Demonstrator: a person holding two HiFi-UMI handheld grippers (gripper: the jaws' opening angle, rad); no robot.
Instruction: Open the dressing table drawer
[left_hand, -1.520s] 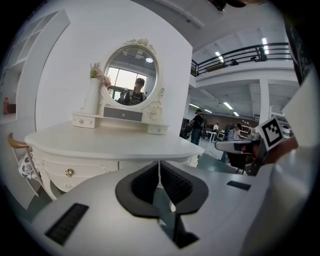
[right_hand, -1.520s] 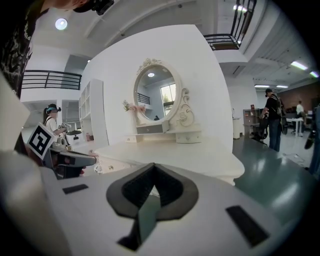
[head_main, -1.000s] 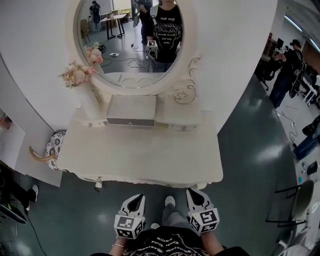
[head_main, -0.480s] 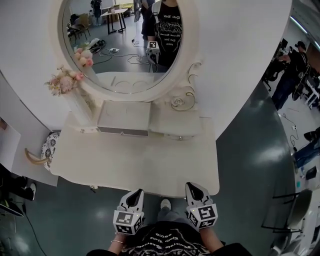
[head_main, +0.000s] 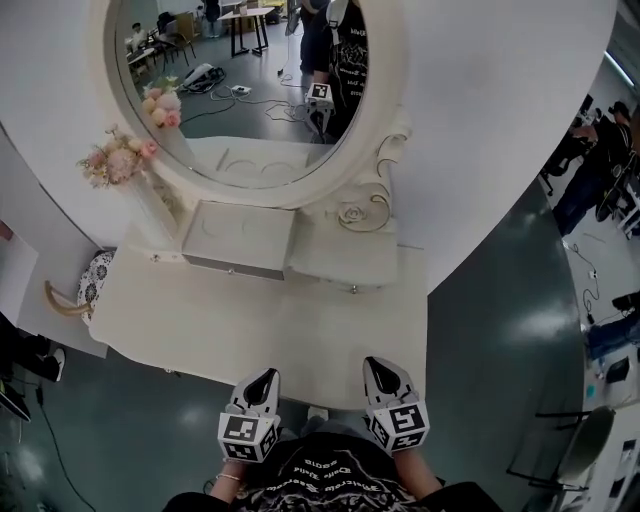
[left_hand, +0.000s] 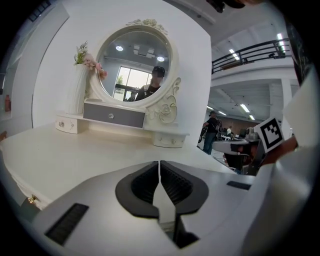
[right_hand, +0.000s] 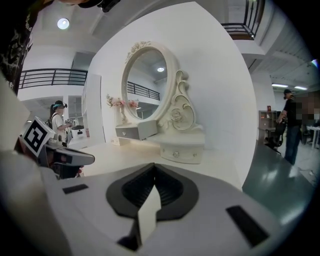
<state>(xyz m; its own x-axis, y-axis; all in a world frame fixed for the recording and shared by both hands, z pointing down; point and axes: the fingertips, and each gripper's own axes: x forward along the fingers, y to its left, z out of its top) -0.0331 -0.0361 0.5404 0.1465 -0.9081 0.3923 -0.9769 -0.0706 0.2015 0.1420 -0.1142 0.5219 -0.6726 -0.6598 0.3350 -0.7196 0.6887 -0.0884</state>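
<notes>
Though drawer (head_main: 232, 266) hides its inside | vase (head_main: 152, 208) holds pink flowers (head_main: 115, 160)

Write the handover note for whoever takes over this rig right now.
Left gripper: shut, empty, at the near edge of the dressing table.
Right gripper: shut, empty, beside it.
Grey-fronted drawer: under the mirror at the back of the table, closed, untouched.
Done: nothing yet.
Left: reach across, grip the drawer's knob, pull it open.

Cream dressing table (head_main: 280, 330) — drawer unit (head_main: 238, 240), perhaps a vase (head_main: 155, 208)
</notes>
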